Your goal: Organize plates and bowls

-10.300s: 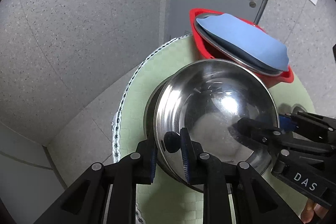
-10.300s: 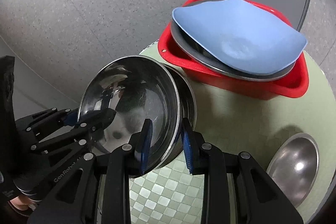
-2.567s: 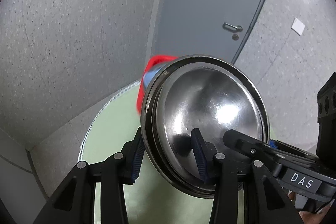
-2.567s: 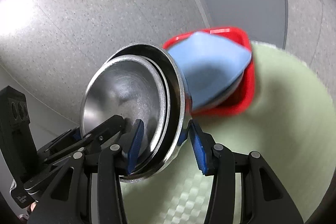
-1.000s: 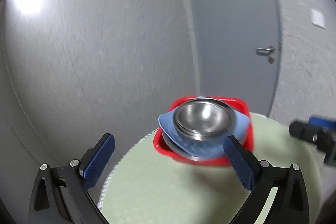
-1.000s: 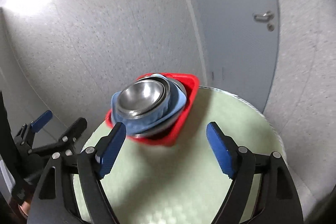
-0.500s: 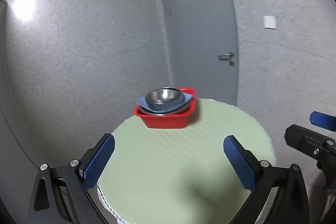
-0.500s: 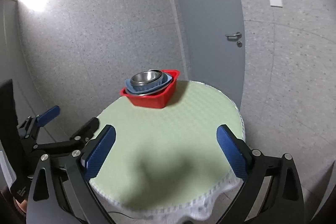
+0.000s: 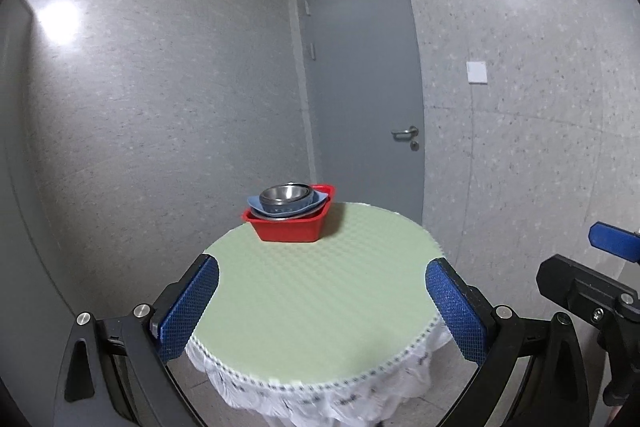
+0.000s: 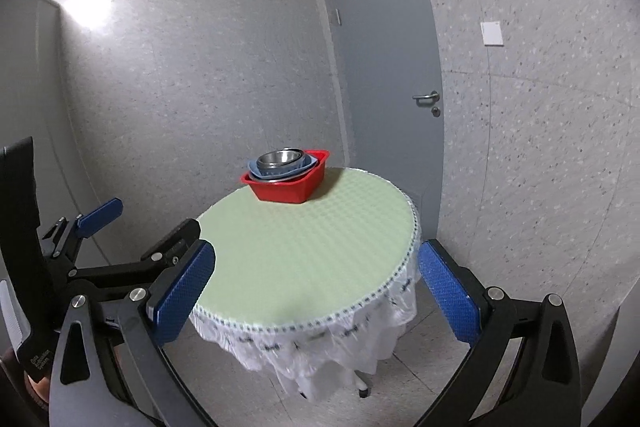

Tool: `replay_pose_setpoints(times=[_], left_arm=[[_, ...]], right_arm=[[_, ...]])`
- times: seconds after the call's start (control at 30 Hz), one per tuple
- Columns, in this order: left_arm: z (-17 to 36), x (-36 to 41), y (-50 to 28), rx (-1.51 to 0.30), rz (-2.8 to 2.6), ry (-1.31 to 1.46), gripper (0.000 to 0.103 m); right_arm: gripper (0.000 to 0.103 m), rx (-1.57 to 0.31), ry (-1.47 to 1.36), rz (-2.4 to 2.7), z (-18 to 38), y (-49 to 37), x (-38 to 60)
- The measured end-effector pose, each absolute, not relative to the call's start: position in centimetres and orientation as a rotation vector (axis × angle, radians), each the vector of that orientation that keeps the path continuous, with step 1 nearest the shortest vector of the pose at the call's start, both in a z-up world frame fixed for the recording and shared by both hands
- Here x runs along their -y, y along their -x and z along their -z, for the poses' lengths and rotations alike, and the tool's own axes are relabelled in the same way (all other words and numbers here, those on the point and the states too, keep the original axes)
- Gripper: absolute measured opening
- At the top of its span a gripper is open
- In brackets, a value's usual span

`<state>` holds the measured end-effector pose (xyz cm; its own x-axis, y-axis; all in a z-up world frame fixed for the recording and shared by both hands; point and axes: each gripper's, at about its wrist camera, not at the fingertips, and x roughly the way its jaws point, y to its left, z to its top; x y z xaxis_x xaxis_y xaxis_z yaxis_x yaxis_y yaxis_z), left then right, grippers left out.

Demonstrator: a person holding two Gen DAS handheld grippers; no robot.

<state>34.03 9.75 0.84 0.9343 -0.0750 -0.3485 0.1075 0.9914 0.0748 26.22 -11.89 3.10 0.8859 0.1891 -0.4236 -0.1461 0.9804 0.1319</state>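
Both sets of fingers are spread wide with nothing between them: the left gripper (image 9: pixel 322 303) shows one blue-padded finger at 7 o'clock and the other at 5 o'clock of its own view, and the right gripper (image 10: pixel 316 291) frames its view the same way. In the right wrist view the left gripper sits at 9 o'clock, jaws parted; in the left wrist view the right gripper pokes in at 4 o'clock. Out past the fingers lies the round counter (image 9: pixel 320 291), covered in a pale green textured mat with a white frilled cloth (image 10: pixel 320 339) hanging from its edge. At the counter's far side, toward 12 o'clock from the fingers, stands the red basin (image 9: pixel 289 229). Stacked inside it: a blue plate (image 9: pixel 320 201) lying on a steel dish whose rim just peeks out, and nested steel bowls (image 9: pixel 285 195) on top. Both grippers hover well apart from the basin. Beyond it, at 12 to 1 o'clock, a grey door (image 9: pixel 366 87) with a lever handle (image 9: pixel 405 133), and a white wall plate (image 9: pixel 477 72) at 2 o'clock.
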Motion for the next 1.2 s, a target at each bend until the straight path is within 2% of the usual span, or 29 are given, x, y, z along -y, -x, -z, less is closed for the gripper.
replay_pose_setpoints(times=[0.23, 0.5, 0.77, 1.2], left_arm=[[0.2, -6.2, -22.2, -0.373, -0.029, -0.028, 0.102], [-2.3, -2.5, -11.3, -0.368, -0.107, -0.006, 0.102], [-3.7, -0.8, -6.0, -0.33, -0.108, -0.013, 0.102], [-0.5, -1.8, -2.9, -0.285, -0.09, 0.022, 0.102]], right_arm=[[0.103, -0.443, -0.003, -0.239, -2.6, -19.6, 15.0], [0.103, -0.431, 0.014, -0.295, -3.1, -14.4, 17.2], [0.103, -0.354, 0.057, -0.253, -4.0, -10.3, 17.4], [0.103, -0.3, 0.06, -0.226, -1.8, -5.8, 17.4]])
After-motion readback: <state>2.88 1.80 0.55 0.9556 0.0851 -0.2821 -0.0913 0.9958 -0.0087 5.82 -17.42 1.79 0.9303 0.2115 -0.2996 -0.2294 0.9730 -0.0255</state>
